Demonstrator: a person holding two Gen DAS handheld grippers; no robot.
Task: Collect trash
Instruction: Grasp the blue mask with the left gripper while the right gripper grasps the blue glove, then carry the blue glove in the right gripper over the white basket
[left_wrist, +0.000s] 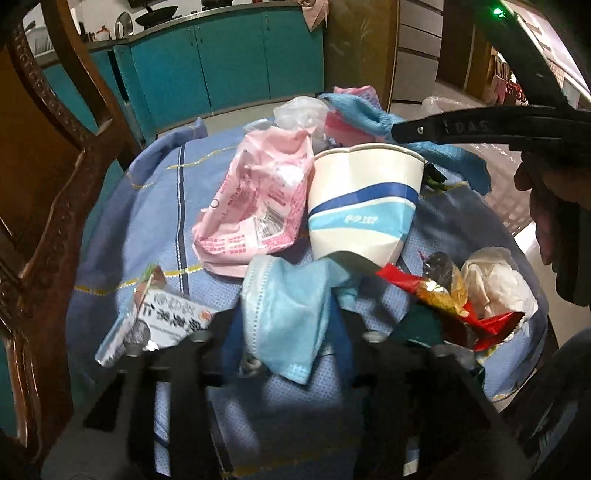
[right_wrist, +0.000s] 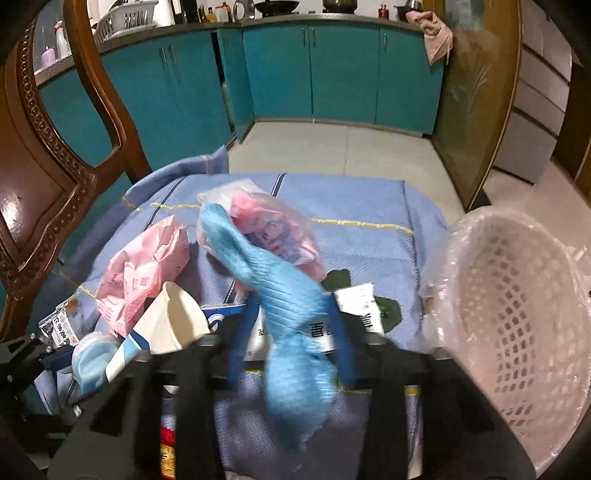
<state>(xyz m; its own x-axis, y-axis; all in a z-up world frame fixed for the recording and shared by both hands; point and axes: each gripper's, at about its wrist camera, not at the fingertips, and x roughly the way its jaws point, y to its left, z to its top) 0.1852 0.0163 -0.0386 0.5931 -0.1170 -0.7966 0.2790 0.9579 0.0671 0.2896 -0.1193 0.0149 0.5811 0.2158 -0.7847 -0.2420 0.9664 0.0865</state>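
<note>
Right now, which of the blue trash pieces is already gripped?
The blue glove, hanging between the right gripper fingers. The blue face mask lies loose on the cloth.

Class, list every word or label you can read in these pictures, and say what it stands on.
"香": white packet, the rest hidden by the blue glove.
Raised letters, seemingly "DAS": side of the right gripper.
Paper cup, pink bag, snack packet: print blurred, unreadable.
</note>
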